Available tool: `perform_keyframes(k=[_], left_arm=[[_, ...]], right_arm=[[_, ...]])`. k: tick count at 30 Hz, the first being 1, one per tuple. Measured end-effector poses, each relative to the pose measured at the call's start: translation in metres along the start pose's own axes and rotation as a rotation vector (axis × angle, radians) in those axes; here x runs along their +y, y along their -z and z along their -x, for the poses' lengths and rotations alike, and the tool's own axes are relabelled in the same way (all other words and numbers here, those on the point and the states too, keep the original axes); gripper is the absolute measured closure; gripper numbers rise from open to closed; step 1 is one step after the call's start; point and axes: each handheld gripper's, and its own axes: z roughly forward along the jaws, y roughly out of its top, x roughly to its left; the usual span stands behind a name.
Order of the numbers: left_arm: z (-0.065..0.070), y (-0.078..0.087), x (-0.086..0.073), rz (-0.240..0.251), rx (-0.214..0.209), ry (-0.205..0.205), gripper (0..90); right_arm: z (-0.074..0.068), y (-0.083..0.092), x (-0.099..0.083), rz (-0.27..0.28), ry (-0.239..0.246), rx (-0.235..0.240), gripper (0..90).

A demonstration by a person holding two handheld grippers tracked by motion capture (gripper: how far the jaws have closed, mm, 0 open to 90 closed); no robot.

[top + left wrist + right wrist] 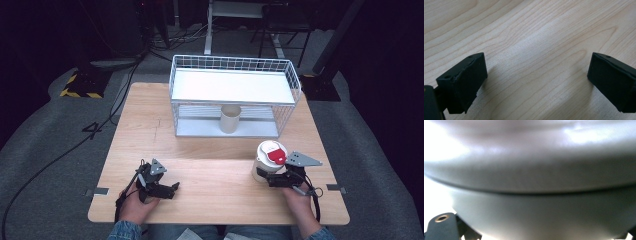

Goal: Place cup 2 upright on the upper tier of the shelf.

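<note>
We see a white tub (pixel 269 159) with a red-and-white lid label standing upright near the right front of the table (pixel 210 150), well in front of the wire rack (pixel 235 95). A second, plain cup (pixel 230 119) stands on the rack's lower shelf under the white top board — apart from the tub.

The right gripper (pixel 265 176) sits low against the tub's side, the hand coming in from the table's near edge. In the right gripper view the tub's grey-white wall (pixel 531 215) bulges between the jaws, a rim or lid seam crossing above. The jaws are narrowed around the lower body; whether the pads actually press we cannot tell — contact points are hidden.

The left gripper (pixel 167 189) lies near the left front, jaws wide apart over bare wood with nothing between them, as the left gripper view shows.

Handling, our judgement: the tub looks like stiff plastic or coated card, smooth and probably a bit slippery, round so it can twist in a two-pad grip. Weight is unknown; if full it is top-loaded under the lid. We would grip across the middle of the body, below the lid seam, pads on opposite sides. Squeezing the lid edge risks popping it. A thin wall may dent, so moderate pressure — and keep it upright.
</note>
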Motion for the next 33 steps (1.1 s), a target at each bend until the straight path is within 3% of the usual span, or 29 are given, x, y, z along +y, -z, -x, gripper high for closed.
perform_keyframes(k=[15,20,24,33], left_arm=[[0.000,0.000,0.000,0.001,0.002,0.003,3.5],[0.000,0.000,0.000,0.001,0.002,0.003,3.5],[0.000,0.000,0.000,0.001,0.002,0.003,3.5],[-0.001,0.000,0.001,-0.001,0.004,0.004,3.5]], right_arm=[[-0.004,0.001,0.002,-0.021,0.008,-0.034,13.7],[-0.004,0.004,0.003,-0.007,0.040,-0.060,13.7],[-0.002,0.008,0.004,0.005,0.016,-0.052,13.8],[-0.001,0.016,0.011,0.024,0.015,-0.056,13.8]])
